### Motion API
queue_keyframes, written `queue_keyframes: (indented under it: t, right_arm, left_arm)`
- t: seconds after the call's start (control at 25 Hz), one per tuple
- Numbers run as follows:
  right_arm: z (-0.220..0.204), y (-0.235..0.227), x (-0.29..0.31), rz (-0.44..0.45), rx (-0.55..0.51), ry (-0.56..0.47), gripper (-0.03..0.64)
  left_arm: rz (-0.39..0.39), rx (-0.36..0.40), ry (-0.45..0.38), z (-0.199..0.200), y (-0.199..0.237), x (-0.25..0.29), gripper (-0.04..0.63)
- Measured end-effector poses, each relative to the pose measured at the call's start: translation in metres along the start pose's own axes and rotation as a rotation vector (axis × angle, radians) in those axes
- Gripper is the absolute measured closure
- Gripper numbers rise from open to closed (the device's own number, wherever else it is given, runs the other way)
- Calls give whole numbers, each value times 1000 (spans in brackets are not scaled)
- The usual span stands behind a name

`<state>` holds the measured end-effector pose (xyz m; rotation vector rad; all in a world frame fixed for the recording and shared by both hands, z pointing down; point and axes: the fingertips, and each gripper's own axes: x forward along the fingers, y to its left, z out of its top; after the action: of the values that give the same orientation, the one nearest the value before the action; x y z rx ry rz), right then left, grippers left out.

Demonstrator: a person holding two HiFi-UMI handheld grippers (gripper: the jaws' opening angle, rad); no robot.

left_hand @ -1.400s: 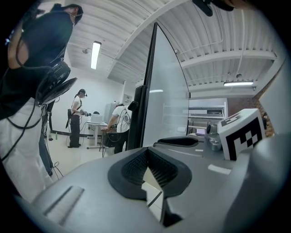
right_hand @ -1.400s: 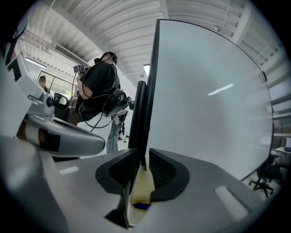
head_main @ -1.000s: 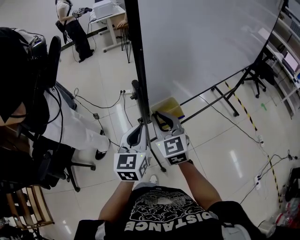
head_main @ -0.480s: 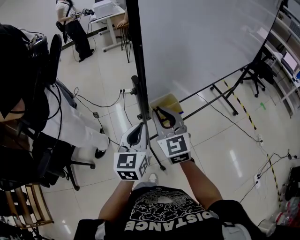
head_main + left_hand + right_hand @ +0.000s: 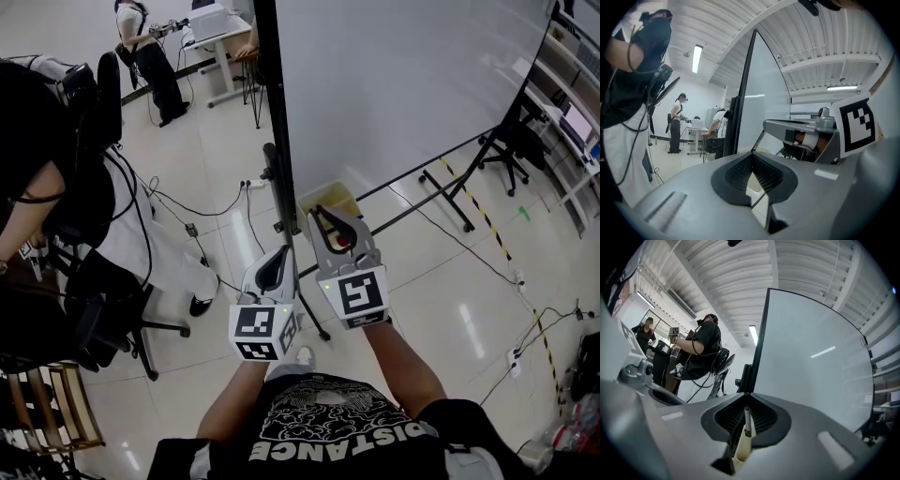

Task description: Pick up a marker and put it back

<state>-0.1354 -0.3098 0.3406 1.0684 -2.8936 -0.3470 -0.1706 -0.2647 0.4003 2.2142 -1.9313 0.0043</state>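
I stand at the left edge of a large whiteboard (image 5: 412, 84) on a dark stand post (image 5: 272, 94). No marker shows plainly in any view. My left gripper (image 5: 281, 251) is shut and empty, its pads meeting (image 5: 751, 153) close beside the post. My right gripper (image 5: 319, 210) reaches a little farther forward, over a yellow box (image 5: 330, 197) on the floor. Its tips meet (image 5: 744, 394), with only a thin grey line showing in the gap behind them. A small red thing (image 5: 342, 242) shows inside the right gripper's loop; I cannot tell what it is.
A person in black sits on an office chair (image 5: 103, 103) at the left, with cables (image 5: 202, 211) across the floor. The stand's legs (image 5: 441, 192) spread out to the right. Another person stands at a desk (image 5: 211, 19) far behind.
My right gripper has moved forward and up toward the board's lower edge. The left gripper has barely moved. The seated person at the left has shifted.
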Motion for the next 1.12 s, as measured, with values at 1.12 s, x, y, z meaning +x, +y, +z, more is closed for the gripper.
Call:
queue_keyframes:
  t: [1.12]
  right_arm:
    - [40, 20, -140, -28, 4, -79, 583]
  left_arm:
    - [-31, 28, -69, 6, -87, -68, 589]
